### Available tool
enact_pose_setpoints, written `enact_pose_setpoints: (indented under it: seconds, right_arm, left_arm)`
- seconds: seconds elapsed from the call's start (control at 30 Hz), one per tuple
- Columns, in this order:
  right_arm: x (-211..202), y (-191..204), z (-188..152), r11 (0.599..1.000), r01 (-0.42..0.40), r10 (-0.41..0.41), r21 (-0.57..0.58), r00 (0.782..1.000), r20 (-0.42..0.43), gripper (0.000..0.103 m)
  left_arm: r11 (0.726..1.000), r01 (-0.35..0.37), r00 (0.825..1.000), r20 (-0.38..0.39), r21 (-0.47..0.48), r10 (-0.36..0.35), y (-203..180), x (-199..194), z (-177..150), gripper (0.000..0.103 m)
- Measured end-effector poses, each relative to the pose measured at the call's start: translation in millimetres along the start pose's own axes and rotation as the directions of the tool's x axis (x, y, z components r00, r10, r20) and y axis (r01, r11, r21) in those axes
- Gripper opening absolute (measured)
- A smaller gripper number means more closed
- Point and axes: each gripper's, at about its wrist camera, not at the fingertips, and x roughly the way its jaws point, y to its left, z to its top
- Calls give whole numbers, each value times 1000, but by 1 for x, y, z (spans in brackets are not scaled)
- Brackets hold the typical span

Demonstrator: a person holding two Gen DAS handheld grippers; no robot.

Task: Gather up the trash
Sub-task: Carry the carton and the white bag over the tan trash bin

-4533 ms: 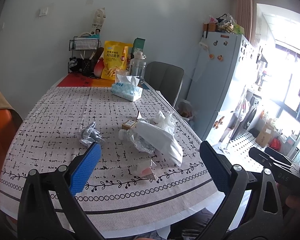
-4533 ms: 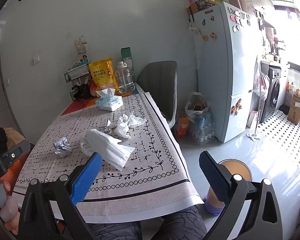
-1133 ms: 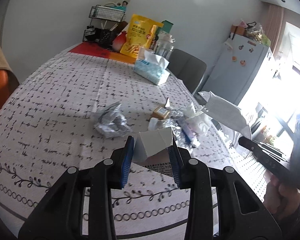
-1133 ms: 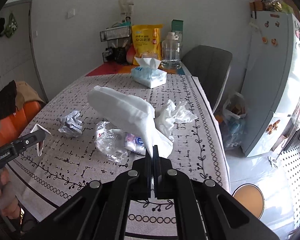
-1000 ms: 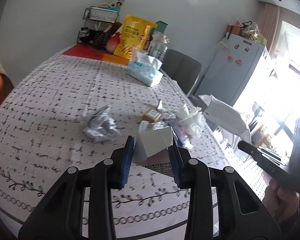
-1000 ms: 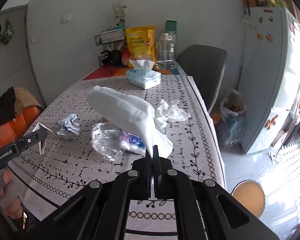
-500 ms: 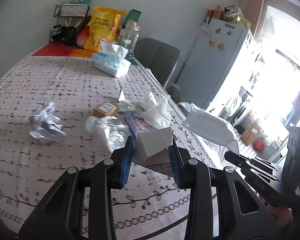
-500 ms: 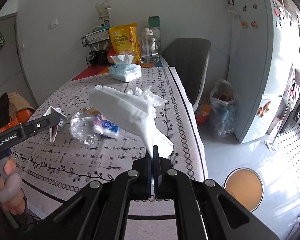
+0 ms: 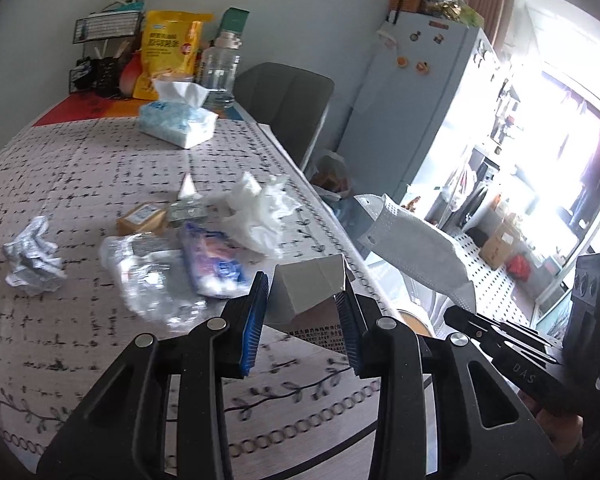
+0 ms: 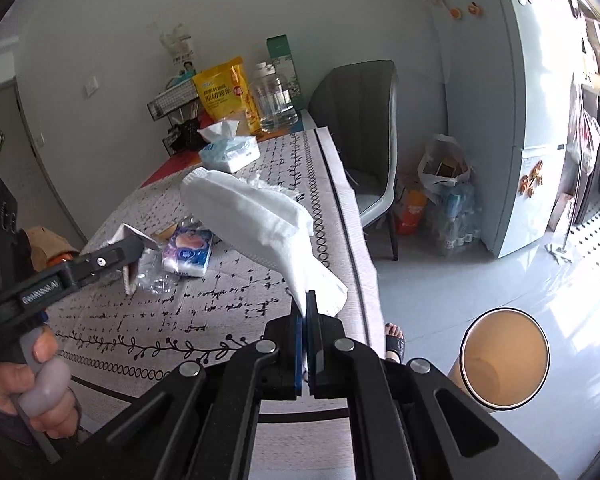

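At the far left of the patterned tablecloth (image 9: 80, 160) lies a crumpled foil ball (image 9: 31, 255), alone and well apart from the main litter. To its right sits a clear crushed plastic wrapper (image 9: 148, 276), touching a blue and purple tissue packet (image 9: 214, 266) that lies just beside it; behind these are a small brown carton (image 9: 142, 219) and a grey scrap with a white paper tip, and further right a crumpled white tissue (image 9: 260, 212) near the table's right edge. At the far end stand a blue tissue box (image 9: 178, 122), a yellow snack bag (image 9: 168, 54), a clear water jug (image 9: 220, 72) and a black wire rack (image 9: 108, 52), with a grey chair (image 9: 288, 100) beyond the table's far right corner. The left gripper (image 9: 303, 312) hovers above the near part of the table, its blue-padded fingers pressed in on a small folded white carton (image 9: 312, 288) with printed text on its lower face, lifted off the cloth. Further right, past the table edge and over the floor, the right gripper (image 10: 305, 320) has its fingers squeezed together on the lower corner of a white face mask (image 10: 256, 216), which rises up and leftward from the pinch, hanging in the air. On the floor to the near right is a round brown trash bin (image 10: 504, 358), its opening facing up, while a pale blue fridge (image 10: 512, 100) stands at the far right, with bags (image 10: 444, 184) at its foot
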Motion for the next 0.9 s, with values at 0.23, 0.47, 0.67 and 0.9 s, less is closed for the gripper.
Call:
enact_pose_setpoints:
  seconds: [0.23, 0.47, 0.67, 0.9]
  right_arm:
    - [-17, -40, 6, 998, 1, -3, 68, 999, 40, 3]
    - [-37, -90, 0, 988, 41, -53, 150, 996, 74, 3]
    - [-51, -142, -11, 968, 99, -120, 233, 990, 77, 3]
    - [-58, -208, -30, 928, 187, -214, 324, 976, 50, 3]
  left_arm:
    - [999, 37, 999, -21, 28, -37, -31, 22, 8, 35]
    - [989, 108, 993, -56, 97, -103, -89, 50, 12, 35]
    - [975, 164, 982, -115, 148, -148, -142, 84, 7, 35]
    - [960, 218, 964, -190, 177, -183, -197, 133, -2, 35]
